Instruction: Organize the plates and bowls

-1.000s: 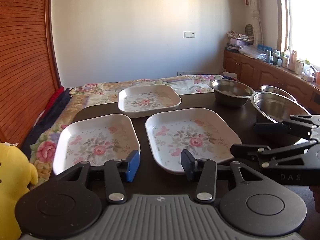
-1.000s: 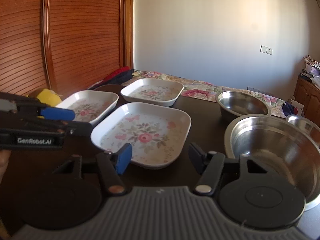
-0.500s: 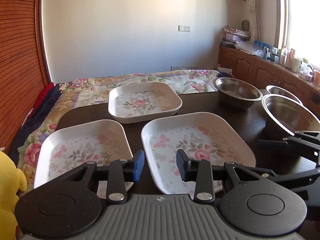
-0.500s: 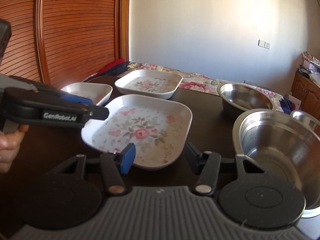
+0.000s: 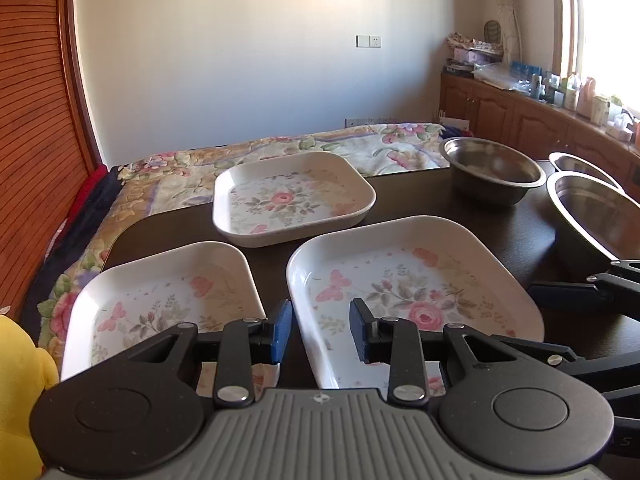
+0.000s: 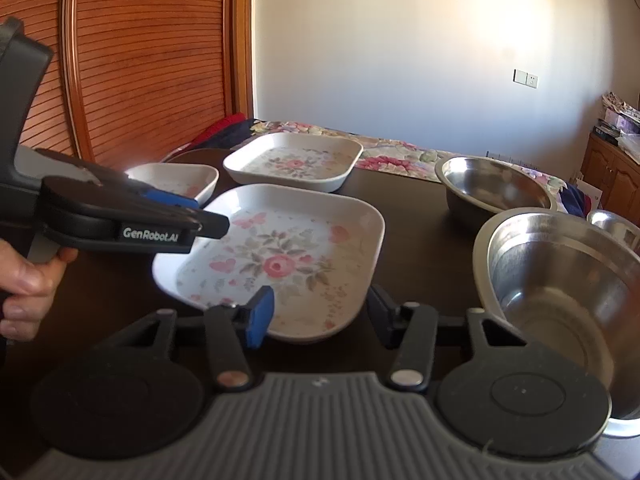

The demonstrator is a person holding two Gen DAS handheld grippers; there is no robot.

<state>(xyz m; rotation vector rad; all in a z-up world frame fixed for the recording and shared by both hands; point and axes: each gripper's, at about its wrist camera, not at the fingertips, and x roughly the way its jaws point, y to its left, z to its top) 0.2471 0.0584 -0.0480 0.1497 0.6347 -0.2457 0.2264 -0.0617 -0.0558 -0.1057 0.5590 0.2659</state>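
Closer now: your left gripper (image 5: 318, 330) has slid forward over the near corner of the big floral plate (image 5: 412, 292), fingers narrowed but still parted around its rim, pinching nothing yet. Your right gripper (image 6: 320, 314) waits at the plate's other edge, fingers spread wide and empty. Three steel bowls (image 6: 560, 300) sit together at your right, so you're probably stacking plates first.

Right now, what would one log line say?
left gripper: open over near plate rim | right gripper: open, same plate | steel bowls: untouched
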